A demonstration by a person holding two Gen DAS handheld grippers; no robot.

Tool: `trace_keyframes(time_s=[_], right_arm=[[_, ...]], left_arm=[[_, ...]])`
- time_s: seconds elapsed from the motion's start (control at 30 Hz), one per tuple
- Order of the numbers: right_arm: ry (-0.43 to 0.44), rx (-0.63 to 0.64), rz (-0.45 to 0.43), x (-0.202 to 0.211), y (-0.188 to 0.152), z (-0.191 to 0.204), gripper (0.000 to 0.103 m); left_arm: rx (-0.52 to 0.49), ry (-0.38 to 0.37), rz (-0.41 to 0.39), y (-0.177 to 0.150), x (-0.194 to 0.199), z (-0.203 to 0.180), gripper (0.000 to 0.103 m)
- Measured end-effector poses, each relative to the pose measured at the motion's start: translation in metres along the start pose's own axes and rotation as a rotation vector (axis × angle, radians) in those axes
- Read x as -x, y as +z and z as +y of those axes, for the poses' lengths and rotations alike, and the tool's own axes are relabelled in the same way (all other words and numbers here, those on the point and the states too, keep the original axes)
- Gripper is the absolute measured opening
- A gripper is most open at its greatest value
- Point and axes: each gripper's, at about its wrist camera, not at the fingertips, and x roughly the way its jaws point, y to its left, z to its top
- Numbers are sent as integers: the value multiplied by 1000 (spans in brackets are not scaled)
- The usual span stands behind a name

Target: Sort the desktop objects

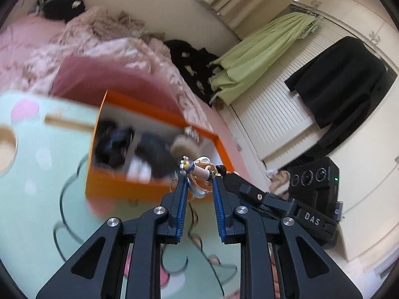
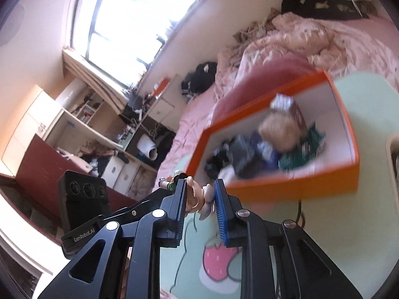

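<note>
Figurine [image 1: 199,170] sits centre frame in the left view, pinched at the tips of the left gripper [image 1: 199,183]; same figurine [image 2: 197,196] shows in the right view between the tips of the right gripper [image 2: 198,194]. Both tongs are closed on it, one at each end, jaws near parallel with only the toy between the pads. Looks like light hard plastic, thin limbs, small bead-like bits and a clear ring or stand hanging off it, so I'd judge it fragile and slick: hold the torso, not arms or accessories, light squeeze, no twisting between the two hands. It is held above the mint-green mat [image 1: 45,174] with the strawberry print, just short of the orange box [image 1: 117,182], which fills mid frame in the left view and right of centre in the right view. Box already holds blurred dark clothes and a fluffy blond doll or plush, so free floor space inside is limited; the near wall needs clearing on the way in. Pink bed [image 1: 32,47] behind the box, upper left in the left view. Nothing else between tips and box. Motion blur hides finer detail of the contents.
</note>
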Motion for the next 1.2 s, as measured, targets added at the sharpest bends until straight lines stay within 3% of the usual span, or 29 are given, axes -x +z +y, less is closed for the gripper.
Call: trace_keyframes(time_s=[0.27, 0.33, 0.37, 0.4, 0.53, 0.77, 0.87, 0.97, 1.07, 1.2], right_arm=[[-87, -23, -22, -10, 27, -29, 24], [-177, 37, -46, -3, 22, -18, 46], [-221, 70, -70, 1, 18, -12, 72], [-262, 113, -102, 6, 14, -5, 79], [-372, 242, -131, 15, -4, 13, 79], [-565, 399, -113, 13, -38, 21, 79], [-639, 436, -90, 13, -56, 15, 79], [-650, 426, -56, 15, -77, 5, 82], [-682, 398, -24, 18, -96, -7, 83], [-766, 427, 7, 19, -118, -12, 87]], left_arm=[[31, 67, 40, 25, -41, 20, 24], [29, 101, 46, 19, -41, 24, 33], [15, 117, 41, 15, -38, 24, 42], [-16, 143, 25, 10, -33, 24, 46], [-138, 229, -21, -4, -12, 9, 59], [-333, 377, -34, -33, 15, -12, 61], [-389, 434, -8, -53, 18, -15, 64], [-431, 477, 41, -75, 15, -15, 64], [-415, 489, 113, -94, 8, -6, 64], [-417, 566, 184, -116, -4, 5, 65]])
